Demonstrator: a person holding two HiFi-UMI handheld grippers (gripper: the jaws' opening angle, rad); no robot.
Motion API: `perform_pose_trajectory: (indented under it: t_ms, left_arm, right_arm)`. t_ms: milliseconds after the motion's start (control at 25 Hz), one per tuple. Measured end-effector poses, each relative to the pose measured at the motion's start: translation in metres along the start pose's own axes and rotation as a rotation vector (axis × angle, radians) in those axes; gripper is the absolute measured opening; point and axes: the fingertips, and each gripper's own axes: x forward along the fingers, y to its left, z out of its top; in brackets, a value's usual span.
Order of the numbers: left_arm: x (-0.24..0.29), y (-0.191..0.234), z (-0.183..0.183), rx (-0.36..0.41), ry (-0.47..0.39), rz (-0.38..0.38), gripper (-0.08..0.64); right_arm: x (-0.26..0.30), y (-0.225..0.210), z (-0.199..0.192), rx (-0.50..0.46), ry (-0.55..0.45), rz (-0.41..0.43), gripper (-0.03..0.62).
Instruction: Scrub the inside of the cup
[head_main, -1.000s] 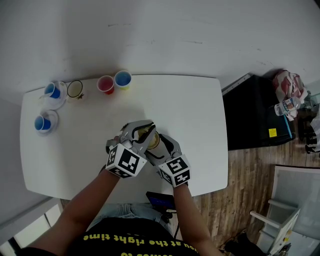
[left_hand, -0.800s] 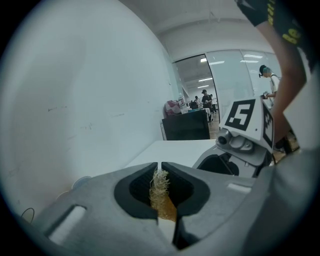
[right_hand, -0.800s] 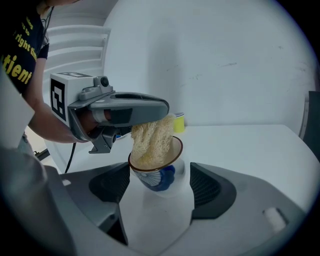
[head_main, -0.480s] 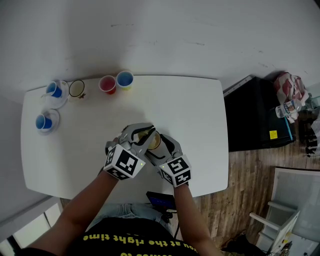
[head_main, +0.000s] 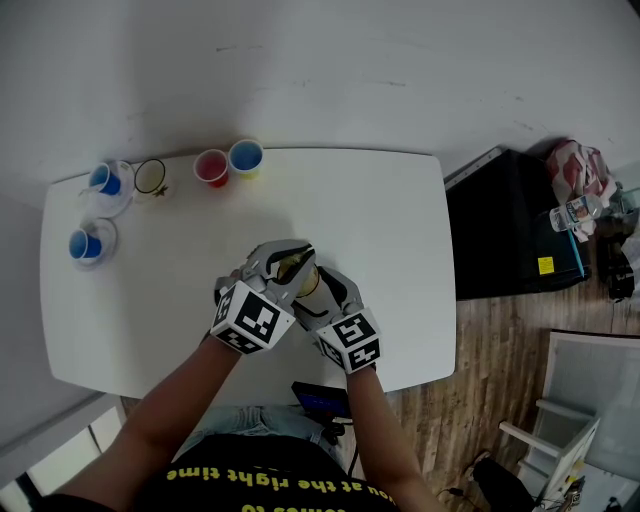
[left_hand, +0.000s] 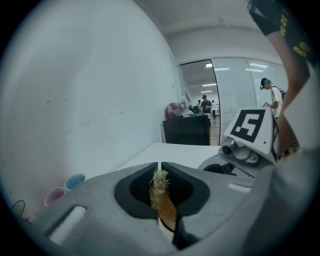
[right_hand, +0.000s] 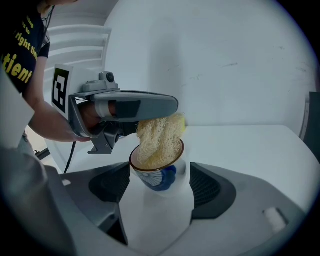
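**Left tool on the scrubber, right tool on the cup – mouth to mouth above the bench**

Left tool (left_hand: 159, 166) has its jaws pressed almost together on a tuft of pale, stringy scrubber (right_hand: 159, 136), which hangs down from its tips. Right tool (right_hand: 157, 175) is clamped on the white cup (right_hand: 161, 179), one jaw on either side of the body just below the blue pattern.

The cup is held up off the bench (head_main: 390, 220), near its front edge and directly in front of the person. It is tilted so that its brown-rimmed mouth tips up toward the left tool. The scrubber fills that mouth, with its lower part inside the rim and its upper part bulging above.

The cup's long axis therefore runs from the right tool's grip up into the scrubber, and the left tool lies across the top of it, nearly level. In my judgement the scrubbing has to go along that axis – pushing deeper and twisting – because the walls low in the cup are hidden and may not be reached yet.

Nothing stands between the two tools. A red cup (head_main: 211, 168) and a blue cup (head_main: 246, 158) stand at the far edge, with more blue cups on saucers (head_main: 88, 247) at the far left corner, all well apart from the work.
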Motion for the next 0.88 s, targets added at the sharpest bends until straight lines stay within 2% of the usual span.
perform_pose_trajectory:
  t_ms: [280,880]
  left_arm:
    - [-0.003,0.013,-0.005,0.020,0.009,0.021,0.025]
    - [-0.014,0.003,-0.007,0.058,0.017,-0.015,0.023]
  right_arm:
    - [-0.001,-0.001,-0.001,-0.001,0.004,-0.001,0.373]
    - [-0.001,-0.003,-0.001,0.001,0.003,0.000,0.373]
